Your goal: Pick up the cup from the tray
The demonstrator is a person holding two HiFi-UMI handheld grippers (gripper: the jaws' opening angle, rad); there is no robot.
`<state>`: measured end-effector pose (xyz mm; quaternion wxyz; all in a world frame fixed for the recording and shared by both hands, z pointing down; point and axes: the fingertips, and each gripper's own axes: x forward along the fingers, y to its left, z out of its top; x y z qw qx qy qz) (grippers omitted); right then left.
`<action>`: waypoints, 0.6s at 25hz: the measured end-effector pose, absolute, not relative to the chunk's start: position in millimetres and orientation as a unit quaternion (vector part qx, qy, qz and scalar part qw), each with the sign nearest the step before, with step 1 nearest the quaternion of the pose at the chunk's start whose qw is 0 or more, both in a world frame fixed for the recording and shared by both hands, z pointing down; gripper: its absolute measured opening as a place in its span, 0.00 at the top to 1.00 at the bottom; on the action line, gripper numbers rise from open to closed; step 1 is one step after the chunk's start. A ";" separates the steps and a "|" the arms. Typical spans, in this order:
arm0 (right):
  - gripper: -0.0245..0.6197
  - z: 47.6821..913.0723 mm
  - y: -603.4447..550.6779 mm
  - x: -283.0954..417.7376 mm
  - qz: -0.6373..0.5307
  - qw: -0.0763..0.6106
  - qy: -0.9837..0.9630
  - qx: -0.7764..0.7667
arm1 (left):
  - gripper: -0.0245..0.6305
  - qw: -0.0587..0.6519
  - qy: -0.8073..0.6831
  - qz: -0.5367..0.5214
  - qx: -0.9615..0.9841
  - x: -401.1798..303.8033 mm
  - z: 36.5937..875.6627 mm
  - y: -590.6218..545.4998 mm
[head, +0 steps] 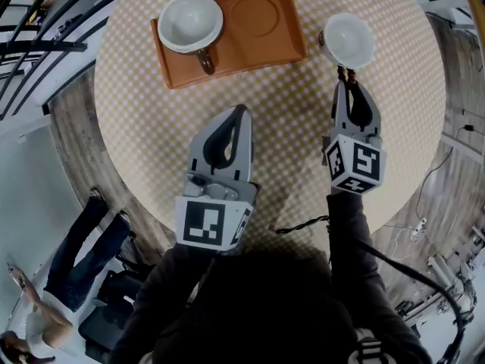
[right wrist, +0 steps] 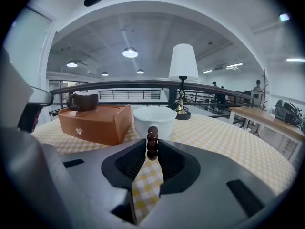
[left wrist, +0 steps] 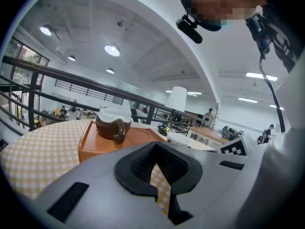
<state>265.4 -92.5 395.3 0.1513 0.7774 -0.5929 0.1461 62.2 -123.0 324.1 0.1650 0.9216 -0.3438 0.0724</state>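
Note:
A white cup (head: 347,40) with a brown beaded handle (right wrist: 152,142) stands on the checked cloth, to the right of the orange tray (head: 258,44). My right gripper (head: 347,82) reaches up to it. The handle lies between the jaw tips, which stand slightly apart and do not visibly press on it. A second white-and-brown cup (head: 189,23) sits on the tray's left half, its handle towards me. My left gripper (head: 241,112) hovers shut and empty over the cloth below the tray, well short of that cup (left wrist: 113,123).
The round table (head: 136,150) has a yellow checked cloth, and its edge curves close behind both grippers. A table lamp (right wrist: 182,66) stands at the far side beyond the cup. The tray's right half shows a bare round recess (head: 254,15). A railing runs behind.

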 end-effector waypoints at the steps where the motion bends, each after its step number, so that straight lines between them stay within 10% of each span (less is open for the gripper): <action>1: 0.86 393.4 -84.9 264.5 0.148 0.148 -0.590 0.780 | 0.95 0.162 -0.345 0.071 0.922 62.3 323.6 -123.8; 15: 0.95 331.0 -105.7 156.0 0.083 0.098 -0.718 0.684 | 0.95 0.161 -0.393 0.034 0.905 38.1 305.1 -132.8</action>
